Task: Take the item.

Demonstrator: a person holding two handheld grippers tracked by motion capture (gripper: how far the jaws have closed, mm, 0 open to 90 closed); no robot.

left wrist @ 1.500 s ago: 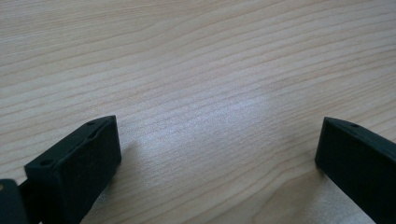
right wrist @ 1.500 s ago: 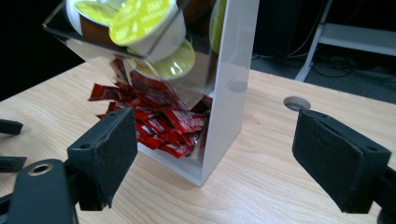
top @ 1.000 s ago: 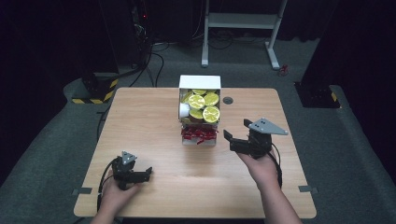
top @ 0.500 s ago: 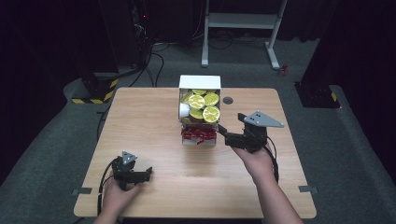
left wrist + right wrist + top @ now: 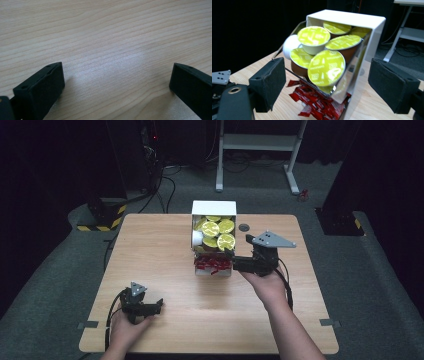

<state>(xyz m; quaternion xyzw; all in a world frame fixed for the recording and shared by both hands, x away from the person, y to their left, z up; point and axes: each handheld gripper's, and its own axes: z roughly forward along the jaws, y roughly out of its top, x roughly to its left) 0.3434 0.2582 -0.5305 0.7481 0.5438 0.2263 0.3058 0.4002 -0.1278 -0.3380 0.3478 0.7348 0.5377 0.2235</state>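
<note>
One white holder (image 5: 367, 27), six yellow-lidded capsules (image 5: 326, 67), right gripper (image 5: 327, 85) fingers wide, left gripper (image 5: 117, 82) fingers wide

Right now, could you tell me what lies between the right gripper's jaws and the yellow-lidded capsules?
Nothing: in the right gripper view, the right gripper stands open just short of the front capsule in the white box, with only air between.

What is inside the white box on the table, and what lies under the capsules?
The white box holds yellow-lidded coffee capsules stacked in its upper part, some brown-bodied, some white. Below them lie red sachets. The capsules cover the box's back, so what lies deeper cannot be seen.
</note>
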